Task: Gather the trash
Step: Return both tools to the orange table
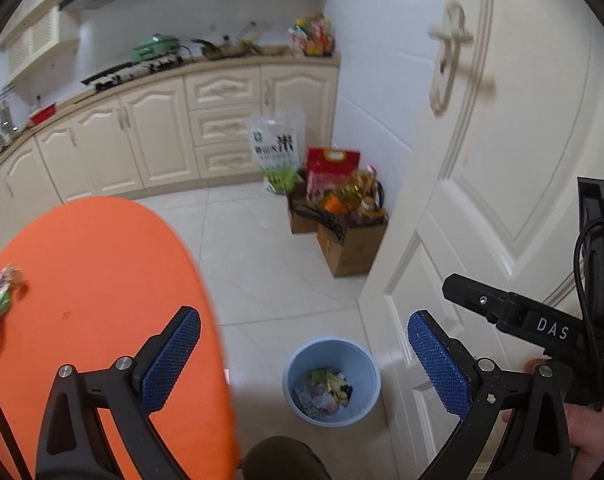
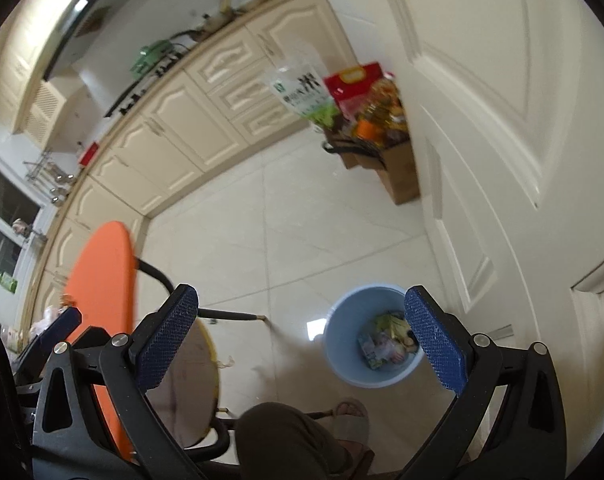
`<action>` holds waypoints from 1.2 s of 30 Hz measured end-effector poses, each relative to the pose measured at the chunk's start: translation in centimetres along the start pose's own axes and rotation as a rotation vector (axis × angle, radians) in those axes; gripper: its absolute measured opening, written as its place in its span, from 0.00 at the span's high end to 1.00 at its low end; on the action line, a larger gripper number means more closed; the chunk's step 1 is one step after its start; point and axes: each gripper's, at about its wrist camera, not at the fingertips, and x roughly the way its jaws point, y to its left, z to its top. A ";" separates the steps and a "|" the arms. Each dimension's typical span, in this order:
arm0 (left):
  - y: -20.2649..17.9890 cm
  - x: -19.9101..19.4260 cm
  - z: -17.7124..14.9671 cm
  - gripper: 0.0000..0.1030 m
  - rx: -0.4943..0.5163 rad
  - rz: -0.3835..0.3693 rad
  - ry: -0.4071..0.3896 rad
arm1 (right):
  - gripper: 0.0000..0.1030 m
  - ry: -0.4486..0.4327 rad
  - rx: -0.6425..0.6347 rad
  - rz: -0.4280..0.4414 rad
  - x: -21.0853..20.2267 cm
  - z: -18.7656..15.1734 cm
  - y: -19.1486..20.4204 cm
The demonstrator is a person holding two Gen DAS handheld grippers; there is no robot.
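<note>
Your left gripper [image 1: 303, 354] has its jaws spread wide with nothing between them, and your right gripper [image 2: 302, 336] is the same: jaws fully apart, empty. Both point steeply down toward the tiled floor [image 1: 262, 264]. The bin [image 1: 331, 382], a pale blue round pail, stands upright on the floor just beside the white door [image 1: 501, 160], its mouth facing up; you see it between the left jaws and partly behind the right-hand blue pad [image 2: 435, 342] in the right wrist view [image 2: 343, 360]. Trash [image 1: 325, 392] already lies in its bottom, a loose heap of wrappers and scraps with no clear long axis. On the orange bench [image 1: 102, 300] to your left, one crumpled wrapper [image 1: 6, 290] remains at the far left edge of the view, well apart from the bin; it is blurred, and its long side seems to run toward the bench edge. Your right gripper also shows at the right of the left view [image 1: 513, 316], held in your hand [image 1: 589, 428]. Boxes of groceries [image 1: 341, 216] stand by the door.
</note>
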 end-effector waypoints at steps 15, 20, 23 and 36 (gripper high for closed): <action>12.1 -17.1 -9.1 0.01 -0.208 0.224 -0.231 | 0.00 -0.099 -0.307 0.164 -6.4 -4.1 19.1; 14.3 -22.3 -12.8 0.01 -0.269 0.298 -0.287 | 0.00 -0.121 -0.416 0.196 -7.6 -6.7 25.3; 15.1 -25.1 -15.3 0.01 -0.306 0.344 -0.314 | 0.00 -0.136 -0.481 0.214 -8.1 -8.4 28.9; 14.7 -33.5 -25.3 0.01 -0.447 0.513 -0.397 | 0.00 -0.228 -0.755 0.258 -10.6 -16.5 40.4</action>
